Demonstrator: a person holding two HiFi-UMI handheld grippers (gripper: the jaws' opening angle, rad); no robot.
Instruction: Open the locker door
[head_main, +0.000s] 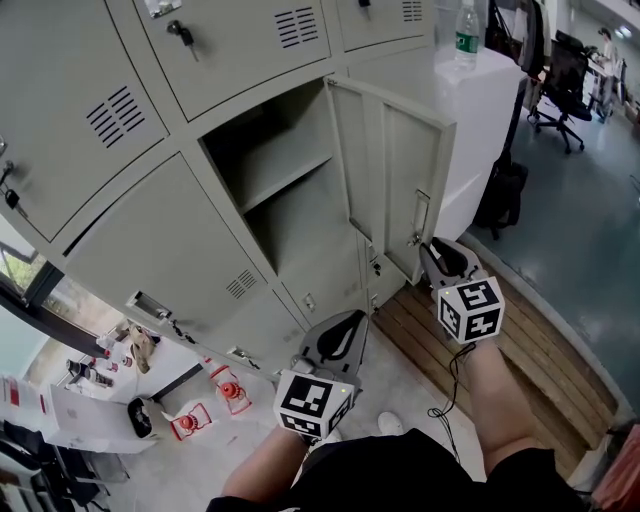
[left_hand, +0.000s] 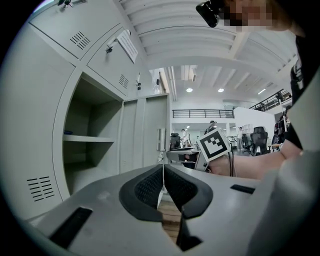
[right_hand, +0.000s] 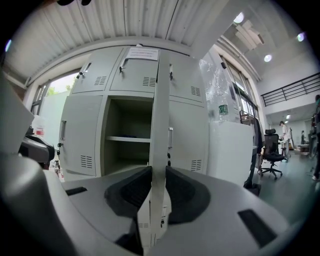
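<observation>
Locker door (head_main: 395, 170) stands open. Right gripper (right_hand: 159, 186) pinches door's free edge. Left gripper (left_hand: 163, 184) near door, jaws together, holding nothing.

The door (head_main: 390, 170) stood swung out right of the open locker (head_main: 262, 215), which had 1 shelf (head_main: 290, 178) inside. The door's free edge sat pinched between the jaws of the right tool (head_main: 432, 248). The left tool (head_main: 345, 325) hung left of that, before the locker. A bottle (head_main: 467, 35) stood on a cabinet (head_main: 480, 110) farther right.
</observation>
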